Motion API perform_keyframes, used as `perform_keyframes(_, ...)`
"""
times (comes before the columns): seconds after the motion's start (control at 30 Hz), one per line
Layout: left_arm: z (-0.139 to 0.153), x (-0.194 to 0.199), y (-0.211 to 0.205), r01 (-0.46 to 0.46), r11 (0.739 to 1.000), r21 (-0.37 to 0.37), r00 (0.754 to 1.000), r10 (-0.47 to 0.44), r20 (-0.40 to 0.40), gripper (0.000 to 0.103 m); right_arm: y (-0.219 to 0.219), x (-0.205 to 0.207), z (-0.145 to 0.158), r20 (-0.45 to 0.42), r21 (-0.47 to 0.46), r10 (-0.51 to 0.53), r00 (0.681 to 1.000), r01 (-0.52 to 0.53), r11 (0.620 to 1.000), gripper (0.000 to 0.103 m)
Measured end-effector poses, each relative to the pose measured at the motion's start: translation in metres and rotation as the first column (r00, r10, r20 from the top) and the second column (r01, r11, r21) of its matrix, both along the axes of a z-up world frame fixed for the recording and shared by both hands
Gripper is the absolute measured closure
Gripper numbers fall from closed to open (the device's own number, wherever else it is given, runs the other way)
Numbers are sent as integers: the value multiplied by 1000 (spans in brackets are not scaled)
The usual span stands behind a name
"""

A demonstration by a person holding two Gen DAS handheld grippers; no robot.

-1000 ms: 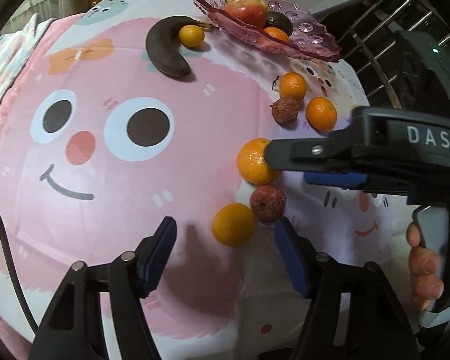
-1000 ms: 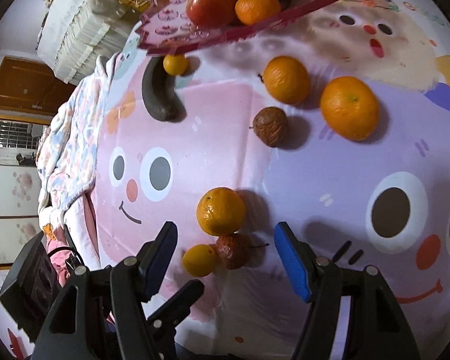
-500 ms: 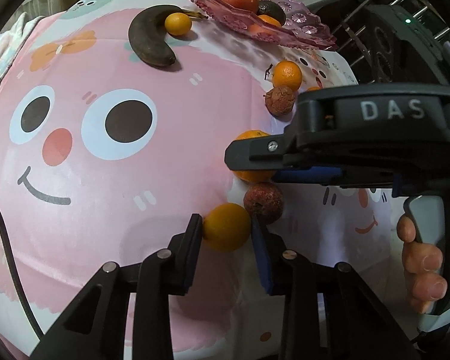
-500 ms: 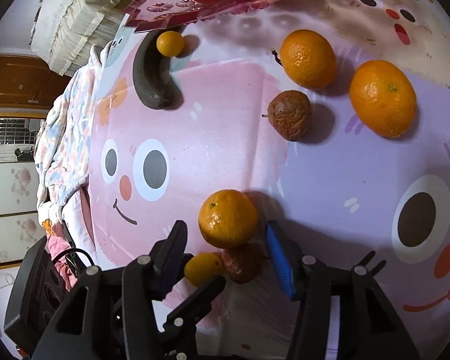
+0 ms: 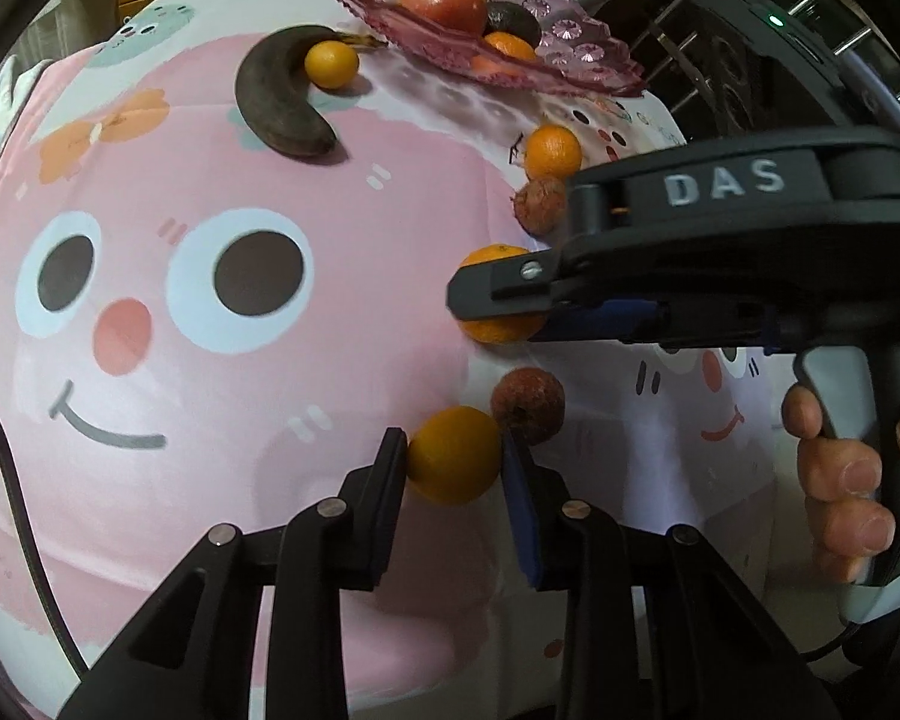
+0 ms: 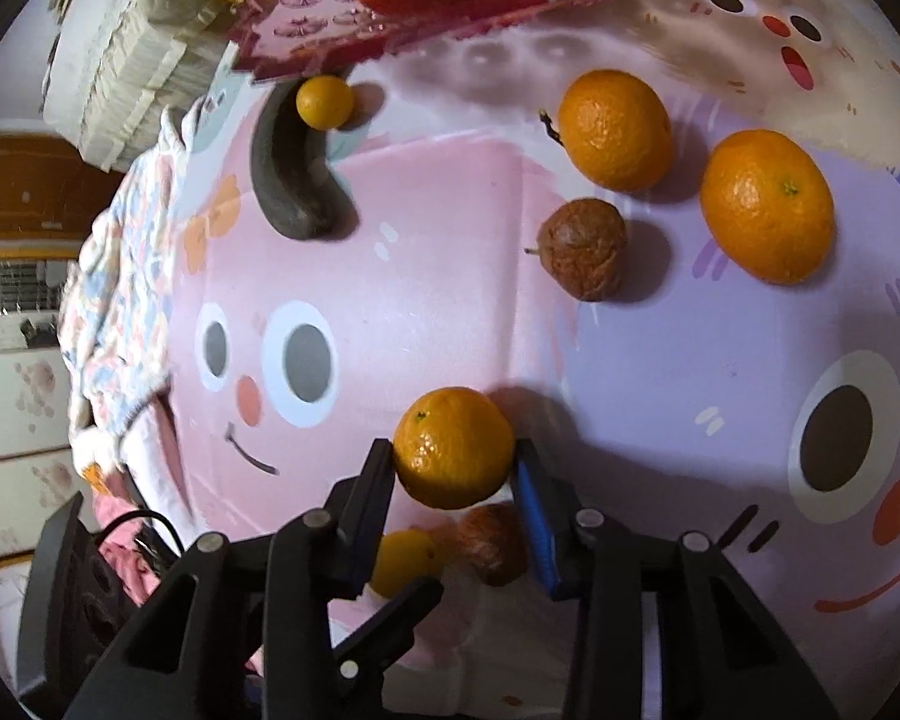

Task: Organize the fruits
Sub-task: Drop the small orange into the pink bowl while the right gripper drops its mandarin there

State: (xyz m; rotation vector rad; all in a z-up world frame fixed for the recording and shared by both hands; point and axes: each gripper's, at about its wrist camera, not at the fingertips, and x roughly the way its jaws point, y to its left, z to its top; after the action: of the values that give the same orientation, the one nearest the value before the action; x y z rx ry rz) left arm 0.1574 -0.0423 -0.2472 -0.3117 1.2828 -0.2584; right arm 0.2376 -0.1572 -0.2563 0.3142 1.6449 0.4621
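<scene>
My left gripper (image 5: 453, 462) is shut on a small orange (image 5: 453, 455) on the pink cartoon cloth (image 5: 222, 360). A brown wrinkled fruit (image 5: 528, 405) lies right beside it. My right gripper (image 6: 453, 468) is shut on a larger orange (image 6: 453, 447); from the left wrist view it reaches in from the right around that orange (image 5: 492, 330). A pink glass tray (image 5: 576, 54) at the far edge holds an apple (image 5: 444, 0), an orange and a dark fruit.
A blackened banana (image 5: 282, 102) with a small orange (image 5: 331, 63) lies near the tray. Two oranges (image 6: 615, 129) (image 6: 768, 204) and a second brown fruit (image 6: 582, 249) lie on the cloth's right part. A folded blanket (image 6: 114, 300) lies at the left.
Both grippers have moved forward and closed: the left on the small orange, the right on the larger orange. The other fruits have not moved.
</scene>
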Motion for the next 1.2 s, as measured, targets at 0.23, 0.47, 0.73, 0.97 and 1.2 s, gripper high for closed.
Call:
perform_keyframes(0.23,28,26,28,10,1000,1,1000,-10,28,73,-4,10,33,41,52,-67,997,65,997,63)
perform_keyframes(0.47,62,69,49,18,1000,21,993,-21,115,73,-15,31,80,174,59,-122,977,113,992,63)
perform_keyframes(0.73,97,121,55,15,999,36,970,-23,240,73,-41,65,112,315,16,-165,934,169,985,63)
perform_keyframes(0.97,102,167,44,22,999,25,956,-28,292,73,-56,90,110,408,-45,-177,896,213,976,63)
perform_keyframes(1.2,83,186,31,34,999,-2,964,-32,262,73,-61,104,93,471,-130,-132,872,216,968,63)
